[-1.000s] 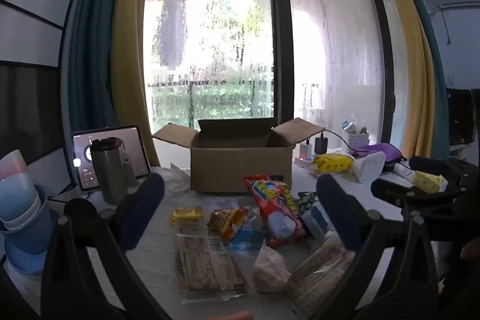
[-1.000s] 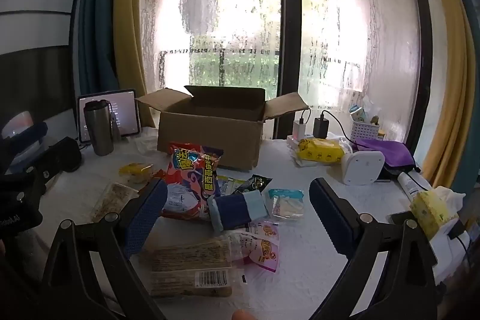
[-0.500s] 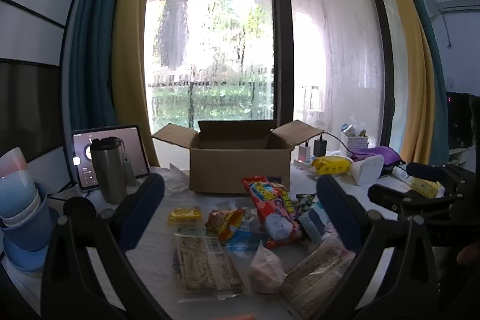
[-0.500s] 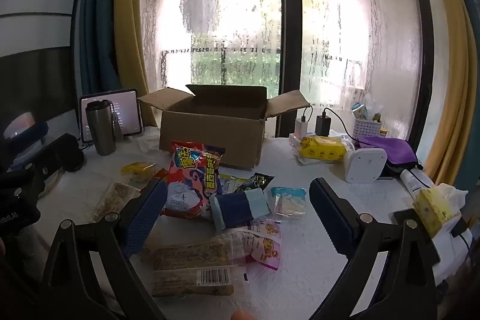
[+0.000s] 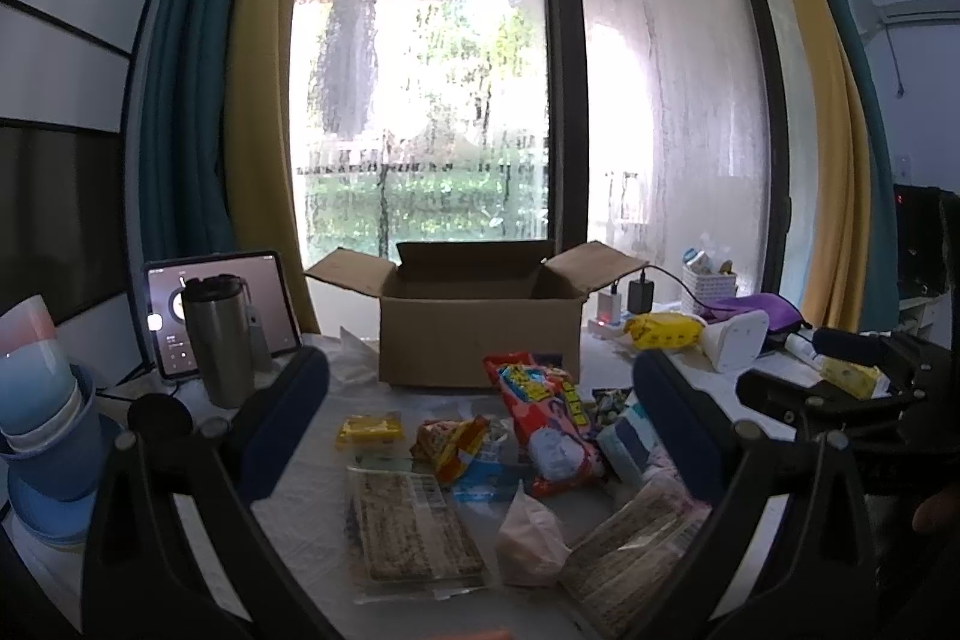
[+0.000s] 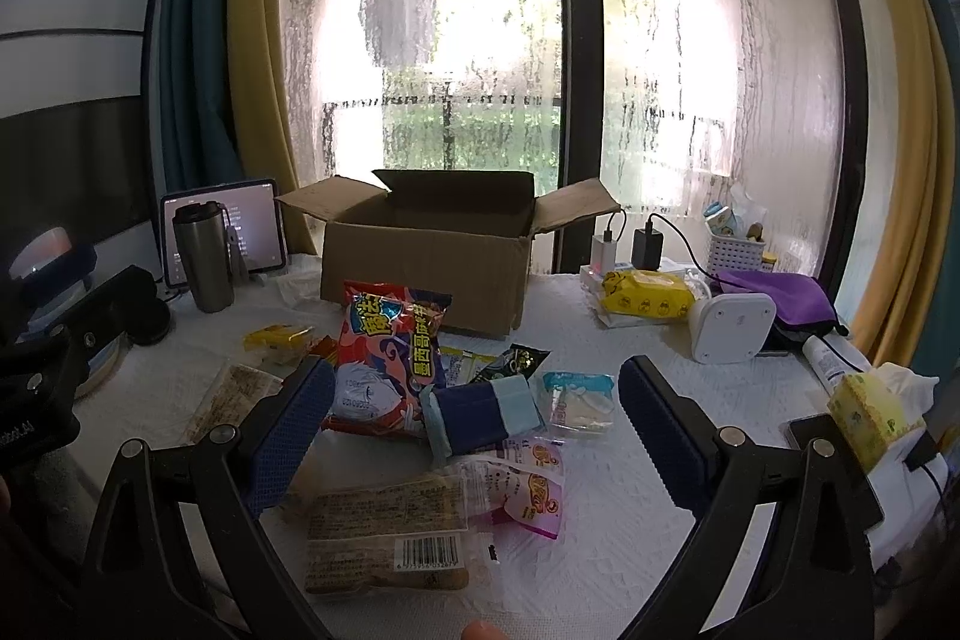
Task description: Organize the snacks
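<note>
Bright wet window [image 5: 420,112], yellow/teal curtains [image 5: 258,100]

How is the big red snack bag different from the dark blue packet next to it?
The red snack bag is larger and covered in bright cartoon print; the dark blue packet is smaller and plain, with pale blue ends. The red bag stands taller in the pile, leaning back toward the cardboard box, while the blue packet lies low on its side. Both are sealed snacks sitting on the white table, and neither is held.
</note>
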Tool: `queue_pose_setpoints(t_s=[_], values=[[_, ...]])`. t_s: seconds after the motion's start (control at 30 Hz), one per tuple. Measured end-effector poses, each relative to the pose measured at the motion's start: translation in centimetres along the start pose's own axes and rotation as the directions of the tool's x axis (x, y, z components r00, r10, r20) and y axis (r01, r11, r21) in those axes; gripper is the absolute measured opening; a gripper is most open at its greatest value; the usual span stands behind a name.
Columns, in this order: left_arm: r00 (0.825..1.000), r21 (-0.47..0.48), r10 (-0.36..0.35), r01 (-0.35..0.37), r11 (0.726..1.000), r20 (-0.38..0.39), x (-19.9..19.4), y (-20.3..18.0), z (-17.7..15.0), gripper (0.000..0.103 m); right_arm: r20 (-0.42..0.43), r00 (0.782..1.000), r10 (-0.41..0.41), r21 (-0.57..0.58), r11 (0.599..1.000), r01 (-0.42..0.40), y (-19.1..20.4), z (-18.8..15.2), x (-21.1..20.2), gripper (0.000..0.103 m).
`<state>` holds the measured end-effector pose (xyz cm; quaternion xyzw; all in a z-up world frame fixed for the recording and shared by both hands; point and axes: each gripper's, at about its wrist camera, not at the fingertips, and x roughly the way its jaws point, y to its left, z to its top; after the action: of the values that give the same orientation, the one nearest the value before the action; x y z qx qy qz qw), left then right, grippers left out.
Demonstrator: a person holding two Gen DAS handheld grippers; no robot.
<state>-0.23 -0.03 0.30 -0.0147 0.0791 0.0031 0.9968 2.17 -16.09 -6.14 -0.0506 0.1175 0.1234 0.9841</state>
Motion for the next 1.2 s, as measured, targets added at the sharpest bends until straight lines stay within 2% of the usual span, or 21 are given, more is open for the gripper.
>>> queue_pose_setpoints(t_s=[1.2], values=[[1.0, 0.003, -0.005, 0.005, 1.0, 0.007, -0.55, -0.28, 0.35, 0.102, 0.007, 1.0, 0.005, 0.013, 1.0, -0.005, 0.06, 0.22, -0.43, 0.098]])
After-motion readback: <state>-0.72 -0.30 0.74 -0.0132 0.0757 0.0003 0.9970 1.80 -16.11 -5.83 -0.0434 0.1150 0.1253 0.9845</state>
